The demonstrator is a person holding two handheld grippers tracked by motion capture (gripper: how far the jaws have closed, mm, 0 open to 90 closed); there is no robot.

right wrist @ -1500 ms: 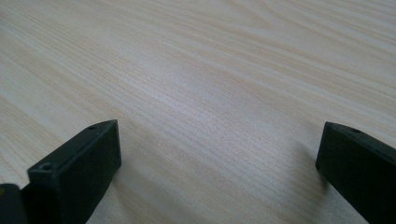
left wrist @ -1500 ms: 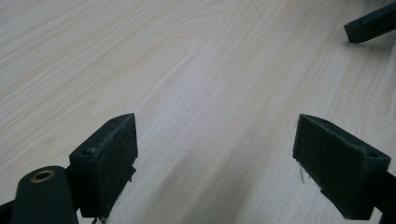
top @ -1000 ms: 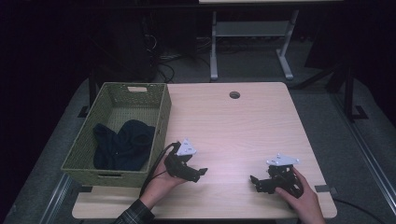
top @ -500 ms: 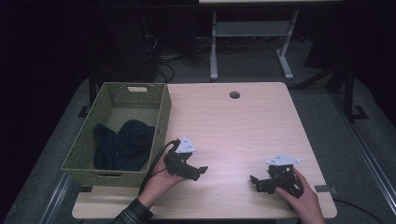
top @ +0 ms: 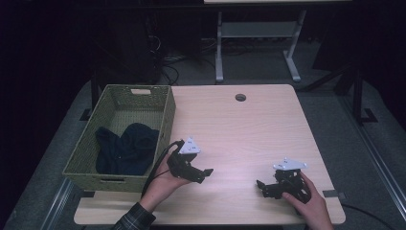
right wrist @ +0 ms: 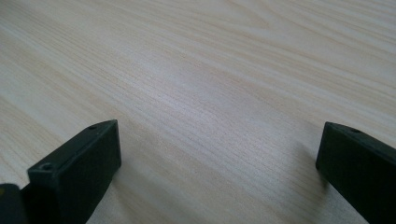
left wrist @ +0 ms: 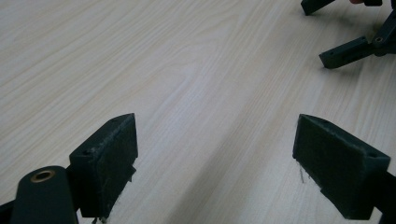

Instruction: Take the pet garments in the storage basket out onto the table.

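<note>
My left gripper rests low over the light wooden table, beside the basket's near right corner, held in a hand. Its jaws stand wide apart in the left gripper view with bare wood between them. My right gripper sits near the table's front right, also in a hand, and points left. In the right gripper view its jaws are spread wide over bare wood. The right gripper's fingers appear at the top right of the left gripper view.
A green woven basket stands on the table's left side with a dark blue cloth bundled inside. A round cable hole sits near the far edge. A white table frame stands on the floor beyond.
</note>
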